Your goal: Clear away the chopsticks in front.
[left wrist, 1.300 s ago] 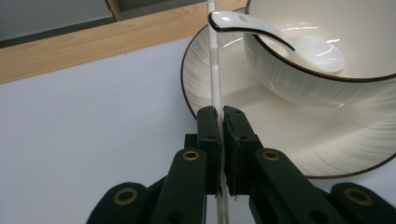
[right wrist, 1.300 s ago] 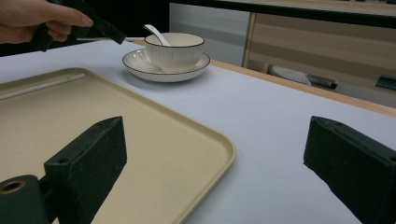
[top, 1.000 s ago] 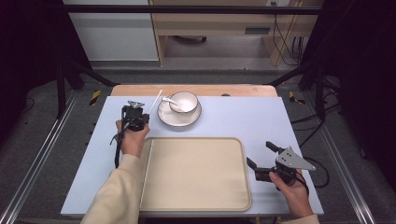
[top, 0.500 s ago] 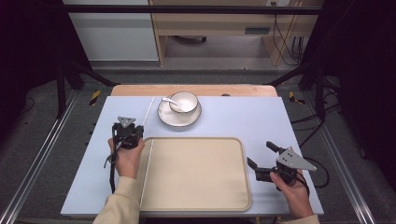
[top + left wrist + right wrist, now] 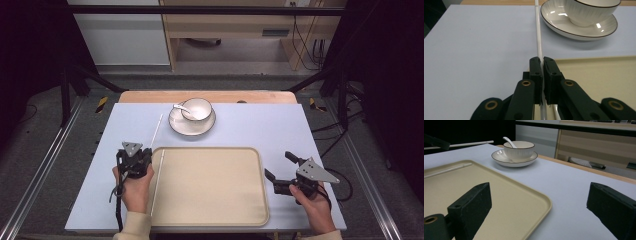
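One chopstick lies in the tray already, the left hand-held gripper clamps the second chopstick (right hand-held gripper gapes wide), not yet set down.

A pale blue table carries a beige tray near its front edge. Behind the tray stands a white saucer, dark-rimmed, near the table's far edge. A white chopstick lies in the tray along its left rim.
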{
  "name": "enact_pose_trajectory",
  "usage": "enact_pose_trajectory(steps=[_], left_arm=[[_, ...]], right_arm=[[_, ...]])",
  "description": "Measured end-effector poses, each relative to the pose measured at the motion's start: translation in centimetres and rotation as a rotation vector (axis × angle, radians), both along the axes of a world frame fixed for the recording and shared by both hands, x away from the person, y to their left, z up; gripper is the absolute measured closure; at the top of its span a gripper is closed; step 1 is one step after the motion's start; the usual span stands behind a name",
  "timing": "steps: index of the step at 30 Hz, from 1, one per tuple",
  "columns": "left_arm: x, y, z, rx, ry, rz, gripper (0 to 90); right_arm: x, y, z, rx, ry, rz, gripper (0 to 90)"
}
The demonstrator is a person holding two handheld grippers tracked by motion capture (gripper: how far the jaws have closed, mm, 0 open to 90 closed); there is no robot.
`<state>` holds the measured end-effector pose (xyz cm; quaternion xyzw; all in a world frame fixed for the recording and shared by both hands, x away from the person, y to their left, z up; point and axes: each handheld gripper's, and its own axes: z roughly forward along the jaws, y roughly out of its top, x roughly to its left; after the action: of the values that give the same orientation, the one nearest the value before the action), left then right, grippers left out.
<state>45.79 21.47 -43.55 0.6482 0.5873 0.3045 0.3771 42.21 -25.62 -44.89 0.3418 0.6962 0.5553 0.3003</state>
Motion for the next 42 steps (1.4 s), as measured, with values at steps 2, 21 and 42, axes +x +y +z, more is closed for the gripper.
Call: enact_pose_trajectory(steps=[2, 21, 42], left_arm=[[-0.8, -0.2, -0.2, -0.01, -0.003, 0.002, 85.6], [-4.9, -1.4, -1.3, -0.017, -0.021, -0.002, 85.5], [-8.3, -2.5, -2.4, -0.071, -0.05, 0.021, 85.5]], right_arm=[[0.0, 0.0, 0.0, 0.001, -0.001, 0.0, 6.0], [-0.1, 0.1, 0.0, 0.0, 0.0, 0.006, 6.0], [-0.1, 0.2, 0.0, 0.008, 0.003, 0.005, 6.1]])
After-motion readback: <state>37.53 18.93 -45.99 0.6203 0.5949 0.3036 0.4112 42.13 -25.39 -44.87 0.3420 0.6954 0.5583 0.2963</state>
